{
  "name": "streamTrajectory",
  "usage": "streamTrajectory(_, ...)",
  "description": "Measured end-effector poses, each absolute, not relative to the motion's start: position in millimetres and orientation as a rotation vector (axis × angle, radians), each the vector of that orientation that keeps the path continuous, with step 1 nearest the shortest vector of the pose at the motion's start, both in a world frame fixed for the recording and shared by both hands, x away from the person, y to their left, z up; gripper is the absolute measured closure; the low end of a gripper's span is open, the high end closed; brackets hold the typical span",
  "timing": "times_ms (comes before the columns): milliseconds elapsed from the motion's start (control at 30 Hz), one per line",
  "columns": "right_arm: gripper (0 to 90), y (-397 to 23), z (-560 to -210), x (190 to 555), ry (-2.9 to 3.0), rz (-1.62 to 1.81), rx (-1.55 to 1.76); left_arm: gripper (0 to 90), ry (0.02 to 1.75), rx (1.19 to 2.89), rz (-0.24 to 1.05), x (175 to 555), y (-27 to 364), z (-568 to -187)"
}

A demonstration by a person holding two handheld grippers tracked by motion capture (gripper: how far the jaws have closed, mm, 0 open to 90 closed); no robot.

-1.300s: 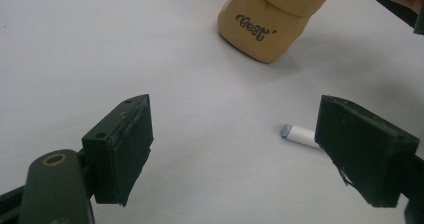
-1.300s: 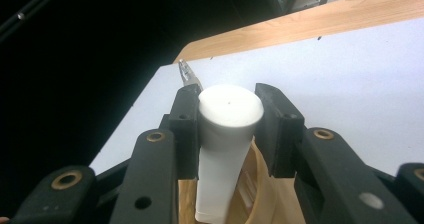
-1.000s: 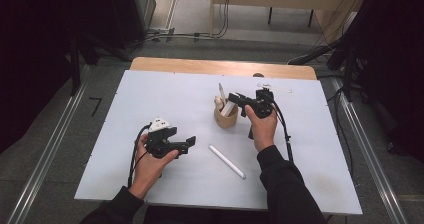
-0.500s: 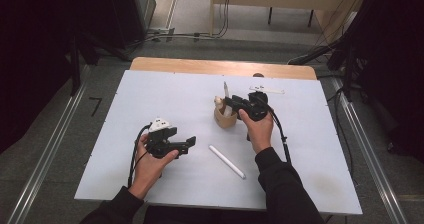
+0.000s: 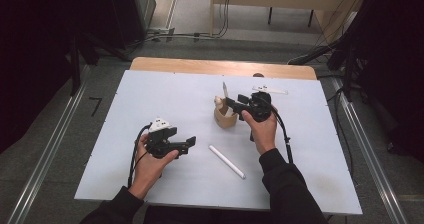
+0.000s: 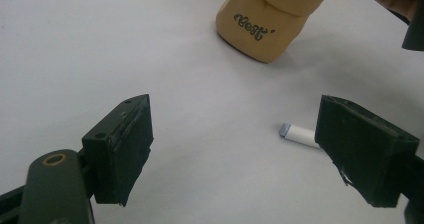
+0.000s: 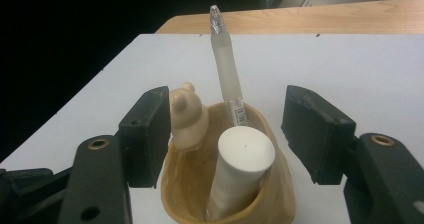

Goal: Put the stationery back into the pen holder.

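Near the middle of the white tabletop (image 5: 150, 99) stands a tan pouch (image 5: 224, 118), and in it a thick white cylinder (image 7: 239, 171) stands on end beside a frosted pen (image 7: 226, 69) that rises above the rim and a small cream figure (image 7: 187, 119) at the pouch's edge. Straddling the pouch, the right tongs (image 5: 234, 104) have just been opening; their jaws now stand apart on either side of the cylinder, neither pad touching it. Closer to the person, a second white cylinder (image 5: 227, 161) lies flat on the tabletop, well apart from the pouch, between the two hands. Beside it, the left tongs (image 5: 189, 143) are held off the surface, jaws wide apart with nothing between them. Beyond the right hand, a small white piece (image 5: 270, 90) lies near the wooden far edge (image 5: 200, 65).
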State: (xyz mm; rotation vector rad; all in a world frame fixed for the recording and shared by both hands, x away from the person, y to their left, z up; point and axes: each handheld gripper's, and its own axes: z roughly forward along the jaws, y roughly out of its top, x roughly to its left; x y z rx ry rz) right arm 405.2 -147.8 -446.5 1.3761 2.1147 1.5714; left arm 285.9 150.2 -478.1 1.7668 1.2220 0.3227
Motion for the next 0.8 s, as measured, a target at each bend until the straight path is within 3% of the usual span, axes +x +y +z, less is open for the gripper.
streamTrajectory(300, 22.8, -157, -446, 392, 2.109, 1.545, 1.339, 16.1, 1.226, 1.773, 0.328, 286, 150, -479)
streamTrajectory(800, 19.9, -162, -456, 362, 2.166, 1.497, 1.293, 16.1, 1.246, 1.755, 0.328, 288, 154, -480)
